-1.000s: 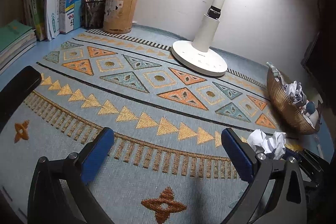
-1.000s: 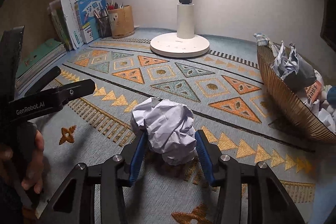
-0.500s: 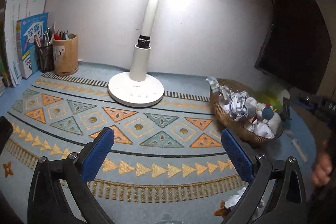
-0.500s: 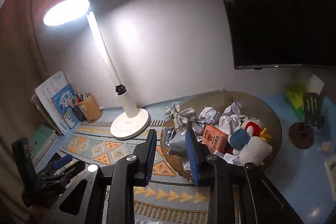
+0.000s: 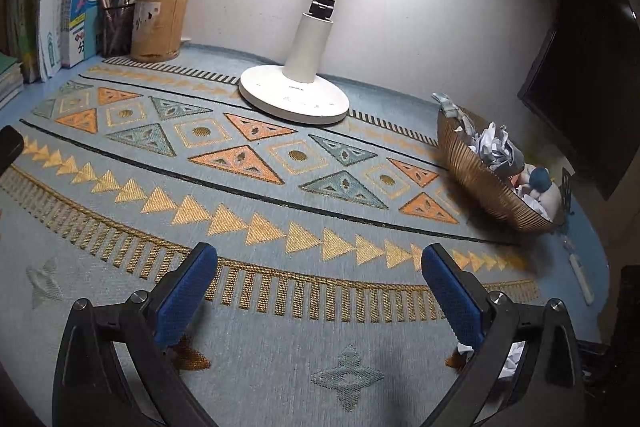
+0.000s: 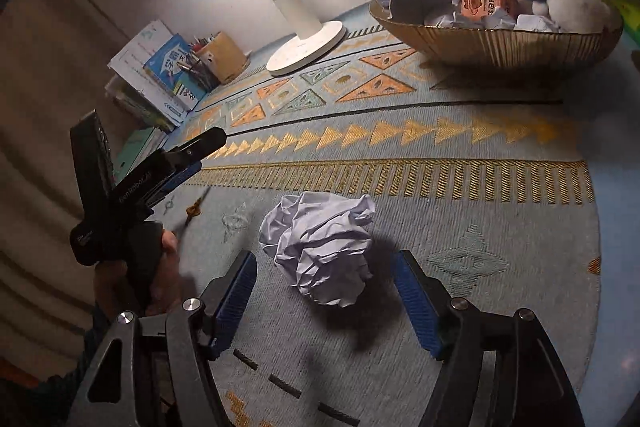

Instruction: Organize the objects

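1. Patterned blue mat (image 5: 280, 187) covers the table, lit by a white lamp (image 5: 296, 95).
2. Right gripper (image 6: 326, 307) has just been opening; its jaws stand apart around a crumpled paper ball (image 6: 320, 247) lying on the mat, pads clear of it.
3. Left gripper (image 5: 320, 291) gapes wide, holding nothing.
4. Woven basket (image 6: 500, 43) of paper and toys sits well beyond the ball.

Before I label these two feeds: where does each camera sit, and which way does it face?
Left wrist: on the left gripper, looking down across the patterned mat to the lamp; its own open fingers show.
Right wrist: on the right gripper, over a crumpled paper ball between open fingers; the left hand shows.
Shared: mat, lamp, basket.
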Available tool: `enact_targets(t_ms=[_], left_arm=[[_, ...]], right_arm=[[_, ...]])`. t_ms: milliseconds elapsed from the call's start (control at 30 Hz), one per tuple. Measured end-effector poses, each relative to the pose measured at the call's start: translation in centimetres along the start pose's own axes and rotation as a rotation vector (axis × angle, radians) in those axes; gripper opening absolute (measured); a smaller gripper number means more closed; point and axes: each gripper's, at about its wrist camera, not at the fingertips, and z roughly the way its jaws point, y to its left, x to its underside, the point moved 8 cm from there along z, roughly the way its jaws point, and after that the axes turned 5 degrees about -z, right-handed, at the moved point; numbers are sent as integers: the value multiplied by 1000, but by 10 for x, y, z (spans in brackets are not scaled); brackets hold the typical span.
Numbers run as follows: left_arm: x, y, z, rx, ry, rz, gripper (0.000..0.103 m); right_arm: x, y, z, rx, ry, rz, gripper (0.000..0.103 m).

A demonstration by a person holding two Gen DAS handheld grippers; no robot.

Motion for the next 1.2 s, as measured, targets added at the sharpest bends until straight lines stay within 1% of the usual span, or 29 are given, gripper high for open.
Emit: enact_targets(t_ms=[100,133,167,200,233,267,300,367,433,467,500,567,633,667,700,767,800,867,933,967,1000,1033,1100,1200], left_arm=[[-1,3,-1,-7,-7,-14,102],[-1,4,-1,-7,-5,-16,102],[-1,4,-1,-10,-7,-15,102],[-1,3,-1,-12,-9,-12,102],[-1,3,-2,-13,-11,-7,102],[0,2,-2,-15,-12,0,102],[0,0,-2,-16,-14,8,102],[0,-2,-3,-21,-16,28,102],[2,-6,-3,-26,-22,50,102],[2,-8,-3,-29,-24,63,102],[3,-10,-4,-30,-24,75,102],[3,-13,-4,-31,-27,91,102],[3,-15,-5,-31,-27,99,102],[3,-17,-4,-22,-21,105,102],[1,-19,-4,-14,-17,108,102],[-5,-22,-4,2,-20,106,102],[-9,-23,-4,4,-23,108,102],[-16,-22,-2,0,-25,118,102],[-20,-18,0,-14,-29,128,102],[-21,-15,2,-26,-28,133,102],[-21,-12,3,-38,-24,135,102],[-20,-8,4,-44,-18,133,102],[-19,0,2,-49,-16,118,102],[-19,10,-3,-44,-12,91,102]], right_arm=[[-7,-2,9,60,2,-13,69],[-9,-3,12,65,6,-15,69],[-8,-3,16,69,18,-17,64],[-8,-2,19,48,30,-14,51],[-8,1,19,20,27,-7,47],[-8,2,17,32,18,-16,46],[-10,3,13,64,7,-37,46],[-21,5,0,96,-30,-62,46],[-46,2,-25,112,-106,-71,46],[-63,-2,-40,142,-156,-78,46],[-81,-8,-55,185,-207,-84,46],[-118,-31,-83,299,-309,-60,46],[-153,-61,-98,384,-365,11,47],[-170,-76,-101,404,-382,58,47],[-186,-91,-102,407,-396,100,47],[-217,-111,-99,395,-418,157,47],[-231,-119,-97,408,-428,174,47],[-255,-133,-86,427,-417,192,47],[-271,-147,-67,453,-372,202,54],[-273,-154,-61,481,-342,209,64],[-270,-159,-59,505,-327,222,65],[-265,-161,-59,503,-329,234,65],[-248,-154,-63,449,-346,240,65],[-212,-127,-66,400,-313,215,66]])
